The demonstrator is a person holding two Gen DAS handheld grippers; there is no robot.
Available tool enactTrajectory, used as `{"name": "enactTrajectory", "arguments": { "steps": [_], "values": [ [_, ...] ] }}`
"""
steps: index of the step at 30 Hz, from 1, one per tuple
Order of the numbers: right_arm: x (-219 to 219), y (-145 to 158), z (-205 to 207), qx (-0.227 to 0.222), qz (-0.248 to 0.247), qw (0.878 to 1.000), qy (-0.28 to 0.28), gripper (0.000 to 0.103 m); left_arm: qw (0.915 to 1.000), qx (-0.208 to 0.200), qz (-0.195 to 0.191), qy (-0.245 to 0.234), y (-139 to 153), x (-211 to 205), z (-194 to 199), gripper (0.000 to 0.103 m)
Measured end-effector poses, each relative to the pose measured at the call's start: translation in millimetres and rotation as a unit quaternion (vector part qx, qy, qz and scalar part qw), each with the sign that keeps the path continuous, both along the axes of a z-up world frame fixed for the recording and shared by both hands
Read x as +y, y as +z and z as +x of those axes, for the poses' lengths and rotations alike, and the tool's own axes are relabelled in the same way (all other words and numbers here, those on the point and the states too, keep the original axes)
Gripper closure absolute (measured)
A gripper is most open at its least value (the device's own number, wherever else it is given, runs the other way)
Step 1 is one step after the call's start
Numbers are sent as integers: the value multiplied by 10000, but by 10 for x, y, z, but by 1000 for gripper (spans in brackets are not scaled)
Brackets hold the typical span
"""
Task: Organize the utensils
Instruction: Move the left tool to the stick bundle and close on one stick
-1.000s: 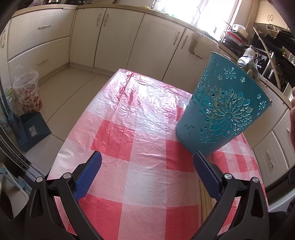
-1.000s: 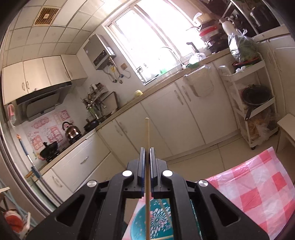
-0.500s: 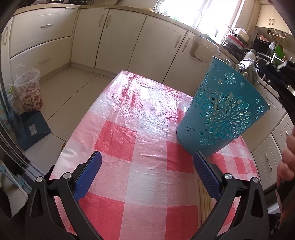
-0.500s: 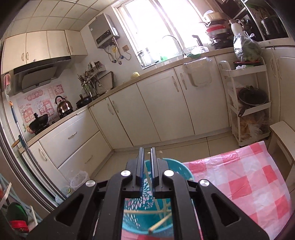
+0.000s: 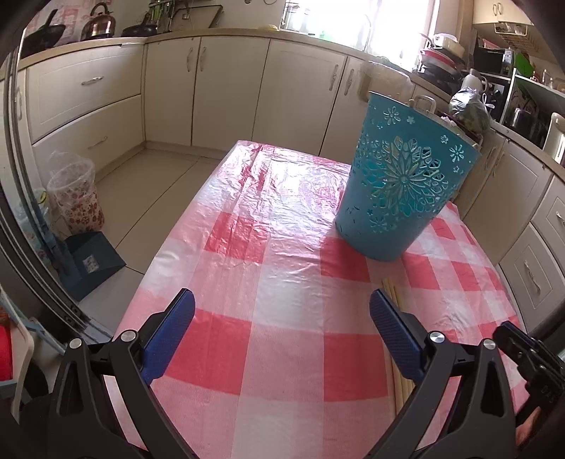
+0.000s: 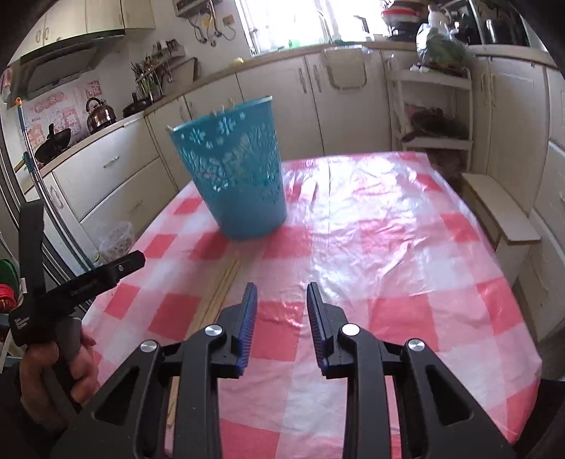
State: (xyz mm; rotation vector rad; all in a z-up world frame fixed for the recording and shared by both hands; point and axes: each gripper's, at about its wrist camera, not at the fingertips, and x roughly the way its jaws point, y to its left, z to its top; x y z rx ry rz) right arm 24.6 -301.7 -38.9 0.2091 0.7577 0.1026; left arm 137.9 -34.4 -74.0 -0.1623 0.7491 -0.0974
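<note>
Our right gripper (image 6: 279, 300), jaws just opening and empty, hangs just right of the chopsticks (image 6: 220, 289), which point lengthwise toward the basket (image 6: 240, 176).

Bright window (image 6: 282, 21) daylight glares off the tablecloth (image 6: 370, 212); fisheye edges darken.

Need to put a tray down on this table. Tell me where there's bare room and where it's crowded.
Free: the checked tablecloth right of the blue basket, out to the far and right edges, and the near stretch ahead of the right gripper. Crowded: the strip in front of the basket, where the chopsticks lie beside the left gripper.
</note>
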Motion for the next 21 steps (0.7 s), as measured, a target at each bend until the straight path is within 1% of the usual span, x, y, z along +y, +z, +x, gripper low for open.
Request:
{"name": "enactTrajectory", "arguments": {
  "steps": [2, 5, 9, 10, 14, 15, 18, 20, 21],
  "values": [
    [72, -36, 75, 139, -28, 9998, 118, 74, 10000, 21, -4, 38, 21, 15, -102, 8],
    [218, -120, 234, 417, 100, 9985, 337, 74, 9999, 55, 36, 85, 30, 47, -202, 8],
    [450, -210, 399, 580, 59, 9968, 554, 74, 9998, 125, 87, 160, 29, 103, -294, 8],
    [510, -236, 465, 644, -11, 9962, 587, 78, 9997, 134, 94, 172, 33, 115, -306, 8],
    [605, -385, 627, 959, -192, 9932, 640, 82, 9996, 141, 130, 212, 52, 148, -320, 8],
    [618, -391, 642, 976, -191, 9927, 675, 83, 9996, 148, 135, 220, 56, 152, -319, 8],
    [661, -386, 644, 998, -469, 9910, 755, 84, 9995, 203, 148, 205, 50, 129, -282, 8],
    [671, -392, 644, 1047, -671, 9885, 859, 91, 9994, 251, 158, 171, 47, 91, -252, 8],
    [662, -390, 644, 1073, -757, 9869, 941, 92, 9994, 275, 176, 141, 50, 57, -231, 8]
  ]
}}
